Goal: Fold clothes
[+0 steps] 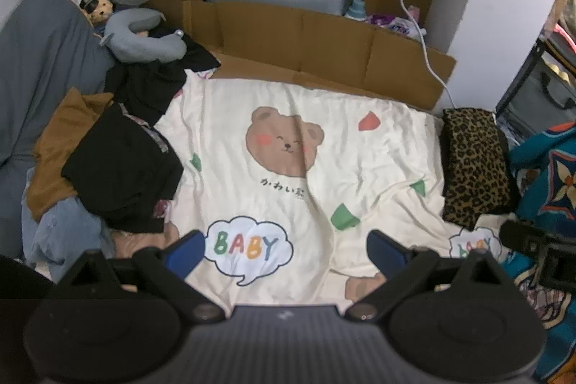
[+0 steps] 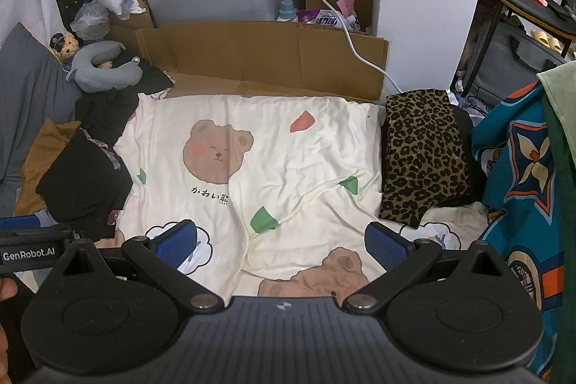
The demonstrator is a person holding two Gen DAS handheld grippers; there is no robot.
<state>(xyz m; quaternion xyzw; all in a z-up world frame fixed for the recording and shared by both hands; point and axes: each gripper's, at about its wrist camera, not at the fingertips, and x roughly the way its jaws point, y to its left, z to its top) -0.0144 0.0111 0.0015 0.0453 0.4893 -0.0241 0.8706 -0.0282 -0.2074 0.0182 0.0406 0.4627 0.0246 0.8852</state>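
Note:
A heap of unfolded clothes lies at the left of the bed: a black garment on top, a brown one and a light blue one under it. At the right edge lies a folded leopard-print garment. My left gripper hovers open over the cream bear-print sheet, nothing between its blue pads. My right gripper is open too, above the same sheet. The right gripper's black body shows at the right edge of the left wrist view.
Flattened cardboard stands along the bed's far side, with a white cable across it. A grey neck pillow and a small plush toy sit at the back left. A teal patterned blanket hangs at the right.

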